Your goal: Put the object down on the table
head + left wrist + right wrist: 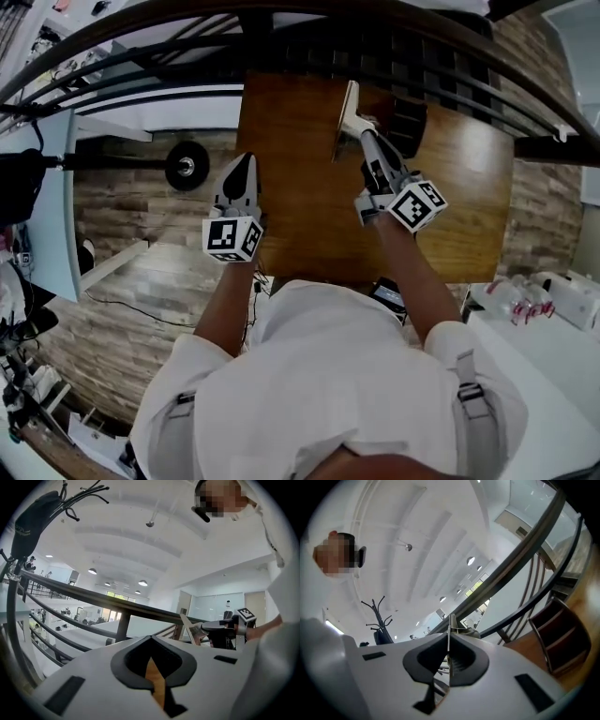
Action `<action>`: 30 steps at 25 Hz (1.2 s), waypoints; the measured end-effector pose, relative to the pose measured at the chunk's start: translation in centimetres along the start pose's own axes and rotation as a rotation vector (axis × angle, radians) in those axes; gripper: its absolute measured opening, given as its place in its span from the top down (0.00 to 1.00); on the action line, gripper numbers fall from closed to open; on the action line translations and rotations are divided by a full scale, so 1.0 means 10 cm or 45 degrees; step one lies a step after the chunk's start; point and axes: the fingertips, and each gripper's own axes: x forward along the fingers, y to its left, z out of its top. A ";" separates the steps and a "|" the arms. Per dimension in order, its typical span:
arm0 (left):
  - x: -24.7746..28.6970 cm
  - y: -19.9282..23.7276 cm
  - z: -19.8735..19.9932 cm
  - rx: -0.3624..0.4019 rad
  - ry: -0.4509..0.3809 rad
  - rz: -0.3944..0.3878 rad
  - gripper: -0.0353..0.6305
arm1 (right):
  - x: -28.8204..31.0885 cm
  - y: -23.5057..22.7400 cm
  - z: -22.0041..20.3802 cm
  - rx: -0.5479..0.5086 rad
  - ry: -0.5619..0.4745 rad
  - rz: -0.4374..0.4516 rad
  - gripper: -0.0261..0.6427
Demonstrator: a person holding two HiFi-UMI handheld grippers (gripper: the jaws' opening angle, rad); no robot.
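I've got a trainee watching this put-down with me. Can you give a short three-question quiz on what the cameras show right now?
1. Multiple choice: which hand-held gripper holds the thin flat board? A) left B) right C) both
2. True or false: the left hand-held gripper has its jaws together with nothing between them.
3. Fill in: beneath the board lies a brown ____ table.

Key:
1. B. The right hand-held gripper is clamped on it.
2. True
3. wooden
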 end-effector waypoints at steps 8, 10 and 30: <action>0.37 -0.01 -0.06 -0.007 0.011 -0.038 0.93 | 0.41 -0.15 -0.15 0.150 -0.003 0.046 0.92; 0.44 0.00 -0.09 -0.011 0.016 -0.039 0.93 | 0.45 -0.31 -0.28 0.223 0.028 -0.014 0.92; 0.73 0.09 -0.26 0.008 0.031 -0.101 0.93 | 0.79 -1.24 -1.16 0.598 0.161 -0.322 0.92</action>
